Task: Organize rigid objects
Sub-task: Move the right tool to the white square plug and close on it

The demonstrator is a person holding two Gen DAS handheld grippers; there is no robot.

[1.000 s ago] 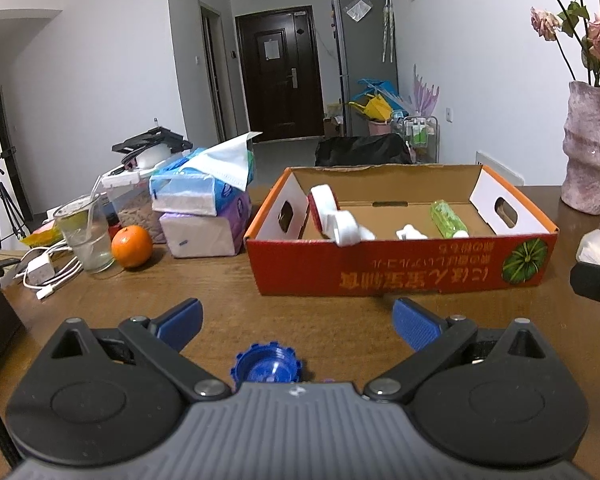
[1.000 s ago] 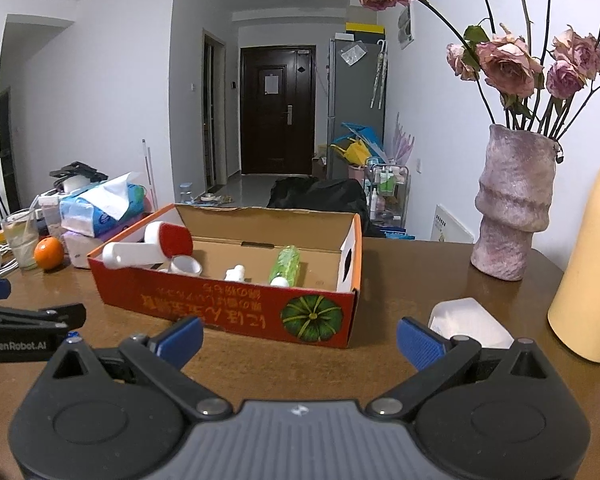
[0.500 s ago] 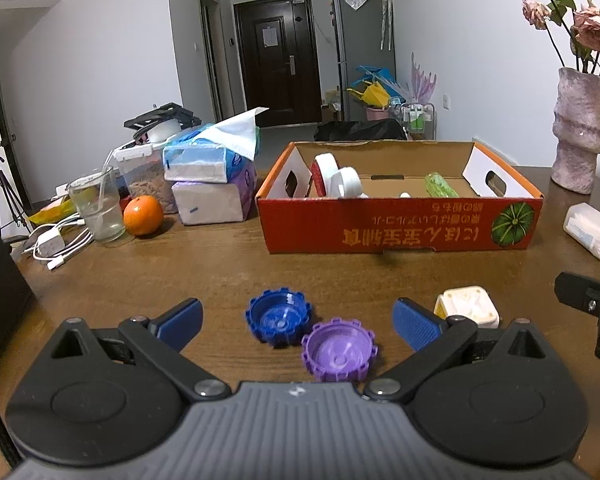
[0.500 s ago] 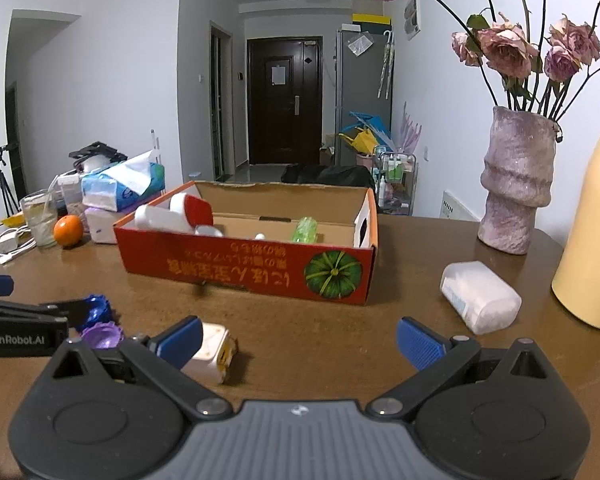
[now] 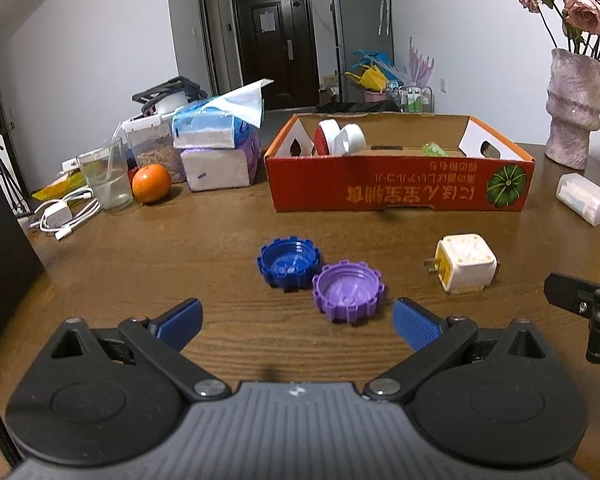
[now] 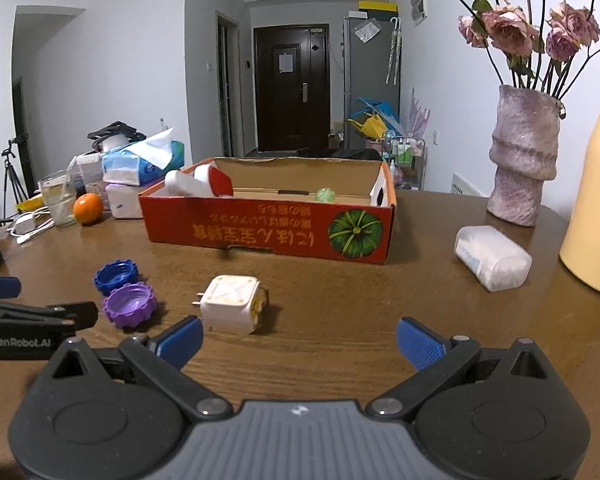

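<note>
We hold both grippers above the wooden table, each spread wide with nothing between its blue pads. Our left gripper faces two loose caps that lie open side up and touch each other: the blue cap farther out, the purple cap nearer and just ahead of the right pad. Our right gripper sits to the right of them; just ahead of its left pad lies the white plug on its side, prongs pointing left toward the caps. Behind all three stands the red box, open on top, with a white and red bottle leaning at its left end and a green bottle farther right. To the right of the box lie a white packet, a vase of roses and a yellow bottle. At far left we see an orange, a glass and tissue packs
</note>
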